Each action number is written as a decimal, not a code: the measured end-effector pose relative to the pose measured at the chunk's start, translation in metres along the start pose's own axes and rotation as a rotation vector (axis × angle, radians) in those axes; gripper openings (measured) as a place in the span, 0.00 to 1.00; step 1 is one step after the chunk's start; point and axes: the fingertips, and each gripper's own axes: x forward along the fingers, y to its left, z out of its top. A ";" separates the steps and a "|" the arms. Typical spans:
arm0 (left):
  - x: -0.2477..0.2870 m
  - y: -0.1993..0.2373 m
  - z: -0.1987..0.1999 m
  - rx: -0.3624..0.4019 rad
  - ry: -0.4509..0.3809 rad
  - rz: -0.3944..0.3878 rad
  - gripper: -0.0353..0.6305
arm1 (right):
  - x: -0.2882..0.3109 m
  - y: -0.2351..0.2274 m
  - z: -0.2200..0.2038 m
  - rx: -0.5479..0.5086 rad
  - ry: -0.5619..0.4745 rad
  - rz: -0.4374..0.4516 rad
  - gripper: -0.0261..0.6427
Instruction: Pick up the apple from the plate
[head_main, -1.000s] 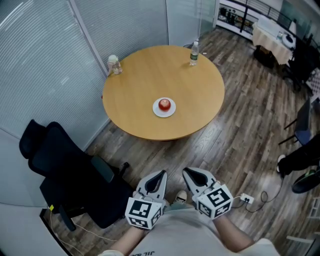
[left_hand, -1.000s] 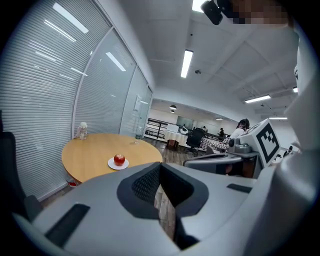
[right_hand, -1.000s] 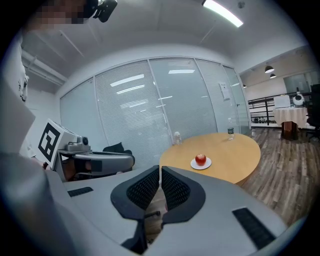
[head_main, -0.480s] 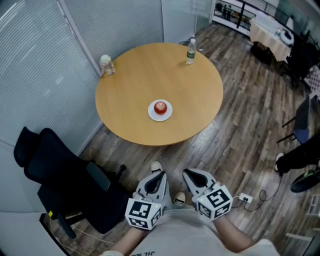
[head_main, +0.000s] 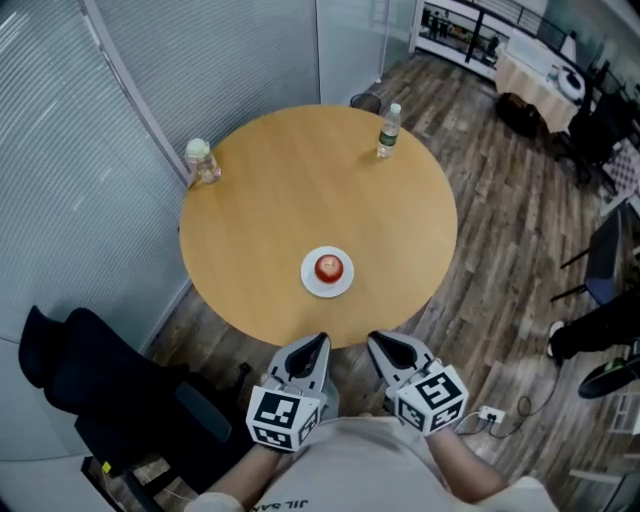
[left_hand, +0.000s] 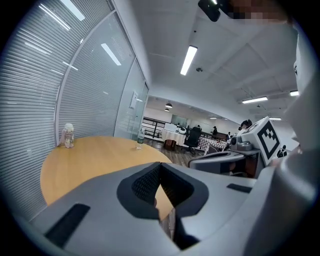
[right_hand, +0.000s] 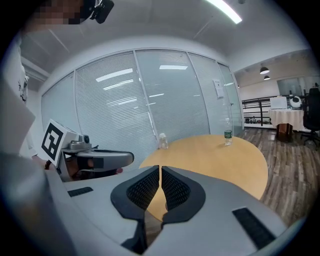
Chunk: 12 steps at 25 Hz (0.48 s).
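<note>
A red apple (head_main: 328, 266) sits on a small white plate (head_main: 328, 288) near the front of a round wooden table (head_main: 300, 190). My left gripper (head_main: 313, 346) and right gripper (head_main: 383, 346) are side by side at the table's near edge, just short of the plate. Both are shut and hold nothing. In the left gripper view the left gripper (left_hand: 160, 169) has its jaws together over the tabletop (left_hand: 90, 155). The right gripper view shows the right gripper (right_hand: 160, 170) the same way. The apple is hidden behind the jaws in both gripper views.
A water bottle (head_main: 389, 130) stands at the table's far right edge and a small jar (head_main: 201, 160) at its far left edge. A black office chair (head_main: 110, 400) stands on the floor at the left. Blinds and a glass wall (head_main: 150, 60) run behind the table.
The table and apple have come much nearer in the head view. Both grippers, earlier over the floor well short of the table, are now at its near edge. Their jaws stayed shut.
</note>
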 end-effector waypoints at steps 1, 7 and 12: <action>0.006 0.010 0.006 0.001 0.001 -0.004 0.06 | 0.011 -0.004 0.007 -0.002 -0.001 -0.004 0.09; 0.038 0.062 0.029 0.025 0.024 -0.035 0.06 | 0.061 -0.034 0.035 0.015 -0.012 -0.067 0.09; 0.062 0.085 0.041 0.036 0.039 -0.060 0.06 | 0.082 -0.055 0.051 0.025 -0.010 -0.111 0.09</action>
